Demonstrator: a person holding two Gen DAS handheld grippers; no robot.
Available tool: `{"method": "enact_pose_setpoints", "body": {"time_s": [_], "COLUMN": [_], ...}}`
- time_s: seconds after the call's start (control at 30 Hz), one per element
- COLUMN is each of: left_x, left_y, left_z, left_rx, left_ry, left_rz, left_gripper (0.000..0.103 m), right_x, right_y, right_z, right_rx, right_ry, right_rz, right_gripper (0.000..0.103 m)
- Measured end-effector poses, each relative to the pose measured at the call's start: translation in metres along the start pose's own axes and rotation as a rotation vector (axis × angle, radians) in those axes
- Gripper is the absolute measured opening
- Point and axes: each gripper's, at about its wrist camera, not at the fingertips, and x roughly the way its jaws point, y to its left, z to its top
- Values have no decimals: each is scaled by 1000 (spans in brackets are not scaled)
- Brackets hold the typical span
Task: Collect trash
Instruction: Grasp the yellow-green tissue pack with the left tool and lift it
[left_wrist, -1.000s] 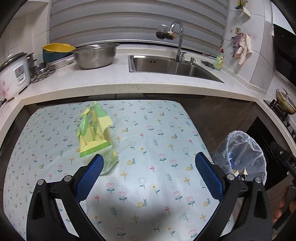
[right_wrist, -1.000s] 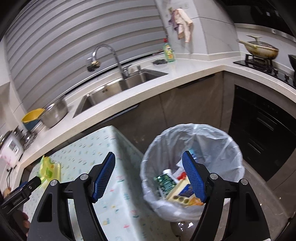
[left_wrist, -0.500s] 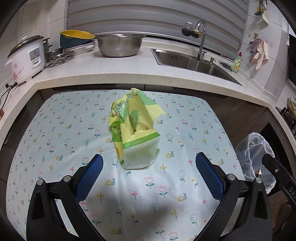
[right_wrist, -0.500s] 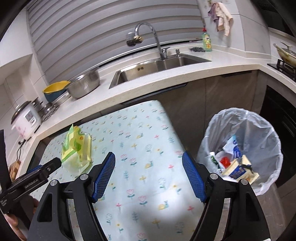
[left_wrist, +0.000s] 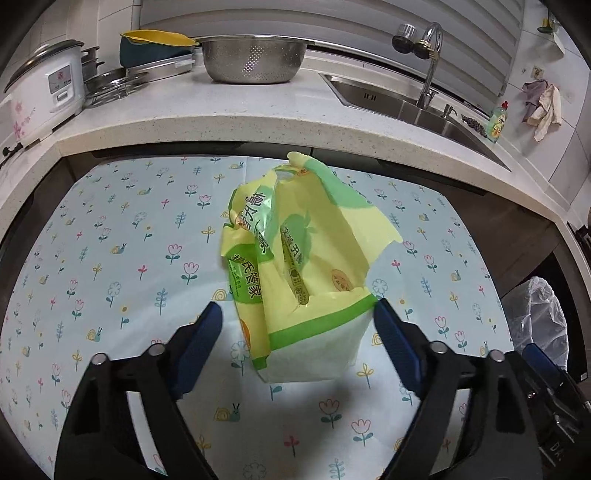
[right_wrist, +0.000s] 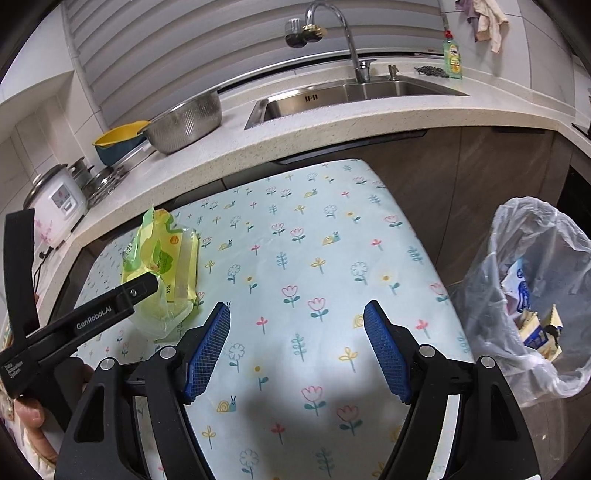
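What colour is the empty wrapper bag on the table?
The wrapper bag is pale yellow with bright green bands and printing, seen best in the left wrist view.

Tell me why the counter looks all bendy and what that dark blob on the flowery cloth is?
In both wrist views the fisheye lens bends the counter edge and darkens the corners. In the right wrist view the dark blob is a soft shadow on the tablecloth, between the open right gripper's fingers. Both views are sharp.

The package (left_wrist: 299, 280) lies on the table (left_wrist: 110, 258) between my left gripper's (left_wrist: 297, 345) spread fingers; the lined bin (right_wrist: 532, 295) stands off the table's right edge, my right gripper (right_wrist: 295, 347) above the table's near edge.
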Motion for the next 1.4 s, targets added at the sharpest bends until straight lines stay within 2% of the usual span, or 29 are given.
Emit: {"method": "enact_pose_setpoints", "body": {"time_s": [0.07, 0.1, 0.17, 0.33, 0.63, 0.9, 1.0, 1.07, 1.17, 1.27, 1.4], "left_x": [4, 5, 4, -7, -40, -70, -83, -90, -99, -108, -120], "left_y": [2, 3, 6, 9, 15, -2, -13, -20, -33, -50, -81], "left_z": [0, 0, -1, -5, -18, -29, -34, -38, -43, -49, -57], "left_rx": [-7, -9, -10, -11, 2, 39, 57, 69, 88, 119, 173], "left_ry": [21, 28, 36, 24, 5, -9, -15, -19, -22, -26, -29], "left_rz": [-15, -22, -39, -44, -69, -101, -115, -124, -138, -155, -191], "left_gripper": [46, 41, 23, 6, 3, 3, 3, 3, 3, 3, 3], "right_x": [7, 11, 16, 22, 15, -3, -12, -19, -29, -41, -57], "right_y": [4, 7, 12, 24, 34, 37, 33, 30, 23, 13, -11], "right_z": [-1, -2, -3, -8, -18, -32, -38, -42, -47, -54, -58], "right_rx": [-5, -9, -18, -27, -28, -29, -32, -38, -43, -38, 6], "right_ry": [13, 22, 33, 53, 58, 59, 56, 59, 64, 55, 36], "right_rz": [4, 6, 13, 32, 56, 60, 55, 54, 57, 51, 41], "right_gripper": [72, 72, 72, 72, 72, 72, 58, 38, 20, 13, 13]}}
